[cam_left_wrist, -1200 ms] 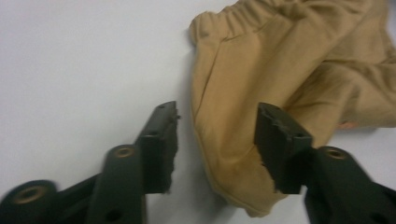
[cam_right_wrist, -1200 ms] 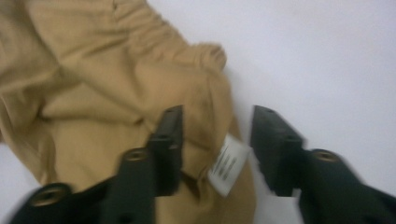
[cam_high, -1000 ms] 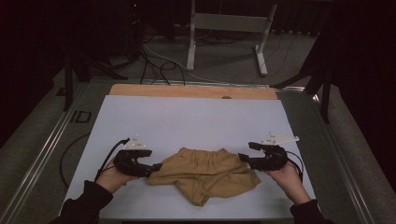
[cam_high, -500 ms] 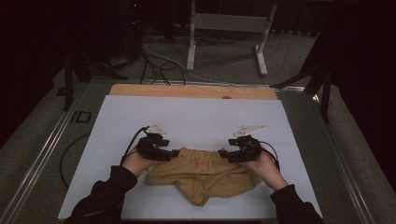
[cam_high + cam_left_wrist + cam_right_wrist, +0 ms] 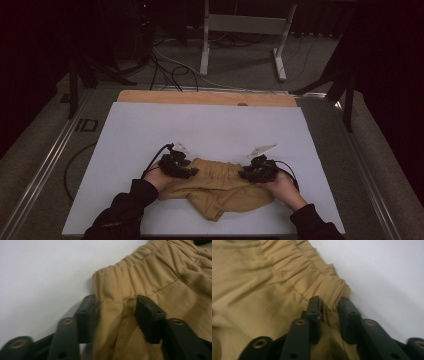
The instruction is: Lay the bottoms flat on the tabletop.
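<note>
While the tan shorts (image 5: 216, 187) lie crumpled near the front of the white table (image 5: 150, 130), waistband running left to right, the left gripper (image 5: 116, 312) and right gripper (image 5: 329, 308) have just been closing on its two ends, cloth between the jaws.

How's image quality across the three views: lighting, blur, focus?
High view: white table sheet evenly lit, surroundings nearly black, tan shorts clear. Left gripper view: soft and slightly blurred, left tongs near the lens out of focus, slight shadow beside the waistband. Right gripper view: soft too, right tongs blurred, sheet bright without glare.
</note>
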Motion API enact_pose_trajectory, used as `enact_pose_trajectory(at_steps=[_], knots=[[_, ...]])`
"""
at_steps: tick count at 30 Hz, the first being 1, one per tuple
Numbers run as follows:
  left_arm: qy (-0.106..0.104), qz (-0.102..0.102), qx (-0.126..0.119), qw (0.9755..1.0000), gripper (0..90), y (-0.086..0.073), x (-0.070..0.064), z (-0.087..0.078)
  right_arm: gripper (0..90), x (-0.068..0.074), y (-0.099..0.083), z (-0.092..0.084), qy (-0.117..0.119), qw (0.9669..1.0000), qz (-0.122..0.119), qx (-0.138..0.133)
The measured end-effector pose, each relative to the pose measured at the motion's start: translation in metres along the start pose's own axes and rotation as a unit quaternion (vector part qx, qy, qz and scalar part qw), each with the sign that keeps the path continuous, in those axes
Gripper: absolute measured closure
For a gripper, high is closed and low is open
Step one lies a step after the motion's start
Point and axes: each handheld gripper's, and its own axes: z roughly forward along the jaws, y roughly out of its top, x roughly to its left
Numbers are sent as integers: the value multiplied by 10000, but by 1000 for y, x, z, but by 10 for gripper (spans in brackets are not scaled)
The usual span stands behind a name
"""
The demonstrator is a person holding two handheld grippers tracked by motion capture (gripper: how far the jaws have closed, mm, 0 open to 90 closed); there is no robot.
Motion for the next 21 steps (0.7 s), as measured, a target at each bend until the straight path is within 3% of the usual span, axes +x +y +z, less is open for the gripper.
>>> enact_pose_trajectory(at_steps=[5, 7, 10, 13, 18, 21], knots=[[205, 207, -147, 9995, 803, 4, -5, -4, 777, 3, 4, -6, -175, 9995, -199, -188], [247, 284, -156, 9992, 828, 6, -6, -7, 781, 4, 6, -10, -200, 9991, -219, -299], [263, 242, -270, 9990, 841, 9, -7, -11, 782, 2, 9, -14, -186, 9987, -225, -428], [437, 186, -523, 9975, 842, 17, -6, -25, 782, -2, 16, -19, -290, 9973, -250, -627], [828, 163, -930, 9921, 841, 35, 2, -48, 783, -13, 35, -30, -562, 9918, -256, -1116], [1027, 147, -1101, 9885, 840, 50, 10, -56, 789, -24, 52, -33, -704, 9868, -67, -1457]])
